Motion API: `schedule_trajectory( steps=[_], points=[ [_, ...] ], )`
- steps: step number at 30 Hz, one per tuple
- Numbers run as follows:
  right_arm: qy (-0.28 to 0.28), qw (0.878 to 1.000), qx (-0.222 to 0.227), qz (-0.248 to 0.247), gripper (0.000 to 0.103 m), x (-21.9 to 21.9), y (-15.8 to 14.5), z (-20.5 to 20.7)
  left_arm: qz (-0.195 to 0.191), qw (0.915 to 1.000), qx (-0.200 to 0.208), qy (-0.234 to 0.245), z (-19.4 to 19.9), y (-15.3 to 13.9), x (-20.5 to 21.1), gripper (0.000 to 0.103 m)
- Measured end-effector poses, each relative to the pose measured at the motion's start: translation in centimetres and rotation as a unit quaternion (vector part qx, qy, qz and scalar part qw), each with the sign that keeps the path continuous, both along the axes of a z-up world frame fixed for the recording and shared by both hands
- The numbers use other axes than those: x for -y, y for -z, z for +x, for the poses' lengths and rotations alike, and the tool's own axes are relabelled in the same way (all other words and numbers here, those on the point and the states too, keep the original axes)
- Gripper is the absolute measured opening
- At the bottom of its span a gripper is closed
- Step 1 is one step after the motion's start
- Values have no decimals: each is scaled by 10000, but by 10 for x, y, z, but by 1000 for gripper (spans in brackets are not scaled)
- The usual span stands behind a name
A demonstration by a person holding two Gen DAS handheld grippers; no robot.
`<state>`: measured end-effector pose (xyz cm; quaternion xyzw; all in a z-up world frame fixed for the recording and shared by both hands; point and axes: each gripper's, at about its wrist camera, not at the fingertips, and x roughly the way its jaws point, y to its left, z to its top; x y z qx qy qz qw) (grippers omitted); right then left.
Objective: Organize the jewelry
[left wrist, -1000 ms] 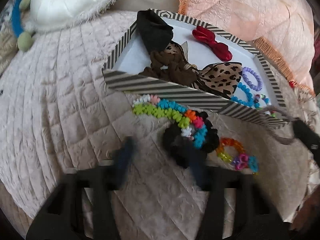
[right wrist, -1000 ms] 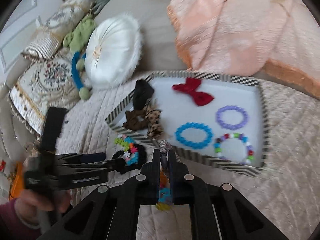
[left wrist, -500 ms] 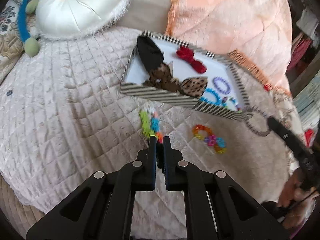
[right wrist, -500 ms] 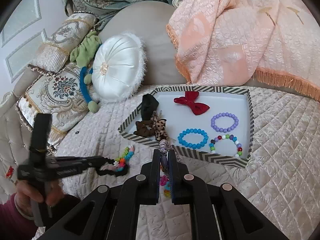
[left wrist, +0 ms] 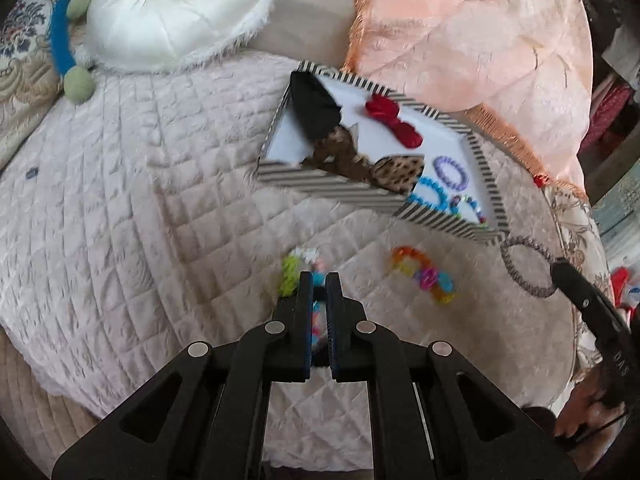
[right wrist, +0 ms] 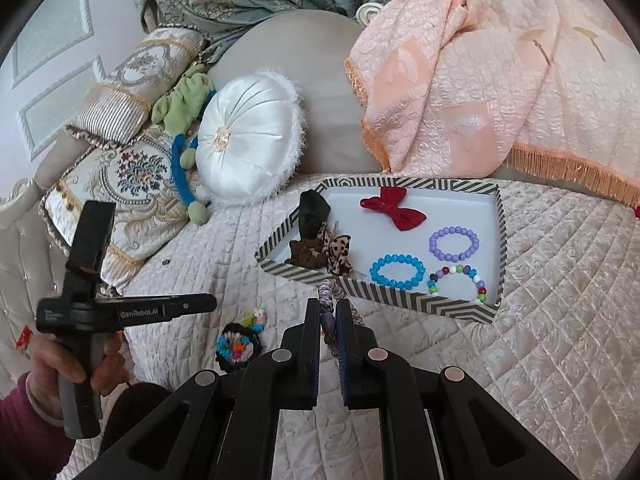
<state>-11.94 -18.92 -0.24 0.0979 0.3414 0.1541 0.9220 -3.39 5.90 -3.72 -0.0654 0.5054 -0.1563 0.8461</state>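
Note:
A striped tray on the quilted bed holds a red bow, black and leopard hair ties, and blue, purple and multicolour bead bracelets. My left gripper is shut on a black scrunchie with colourful beads, lifted above the quilt. My right gripper is shut on a grey elastic hair tie, near the tray's front edge. A rainbow bracelet lies on the quilt.
A round white cushion, patterned pillows and a green-and-blue plush toy lie at the left. A peach blanket is draped behind the tray.
My left gripper closed on the black beaded scrunchie and lifted it off the quilt, pulling back from the tray. My right gripper rose and drew back with the grey hair tie.

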Motion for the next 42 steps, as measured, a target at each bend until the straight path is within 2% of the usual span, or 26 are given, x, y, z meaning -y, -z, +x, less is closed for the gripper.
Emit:
schedule_trajectory(
  steps=[3,6,7,15,18,21,24,28,30,32,33,35,37,40,42],
  points=[
    [-52,9999,-129,19,7,-1,6,2,-64,9998,-120,-136,4,7,-6,8],
    [-100,9998,-150,17,7,-6,8,2,24,9993,-327,-196,13,20,-8,39],
    [-142,9998,-148,-4,7,-8,8,1,-11,9990,-405,-182,14,24,-9,39],
    [-161,9997,-201,-42,7,-10,11,1,45,9972,-737,108,1,52,-10,38],
    [-145,9996,-225,3,7,-8,12,0,212,9970,-698,256,-4,58,-2,18],
    [-164,9996,-229,20,7,-9,13,-1,156,9979,-579,228,-8,52,-3,15],
    [-160,9995,-270,-31,7,-9,15,-1,88,9989,-359,303,-15,34,-5,15],
    [-125,9987,-486,-120,7,-6,23,1,43,9988,-210,448,-23,18,-7,15],
    [-38,9982,-585,-125,16,-2,31,0,29,9986,-216,484,-24,16,-8,15],
    [50,9974,-711,-69,38,4,38,-1,58,9988,-252,411,-22,18,-12,15],
    [89,9970,-769,-32,41,7,43,-1,172,9988,-315,333,-19,24,-15,15],
    [116,9963,-853,8,41,9,49,-2,369,9979,-507,184,-14,34,-20,15],
    [76,9959,-905,6,41,9,52,-4,380,9973,-629,58,-13,41,-28,15],
    [1,9957,-922,20,41,5,53,-6,105,9972,-733,-138,-13,39,-45,17],
    [-58,9958,-914,13,41,2,54,-7,57,9976,-672,-185,-13,33,-50,19]
  ],
)
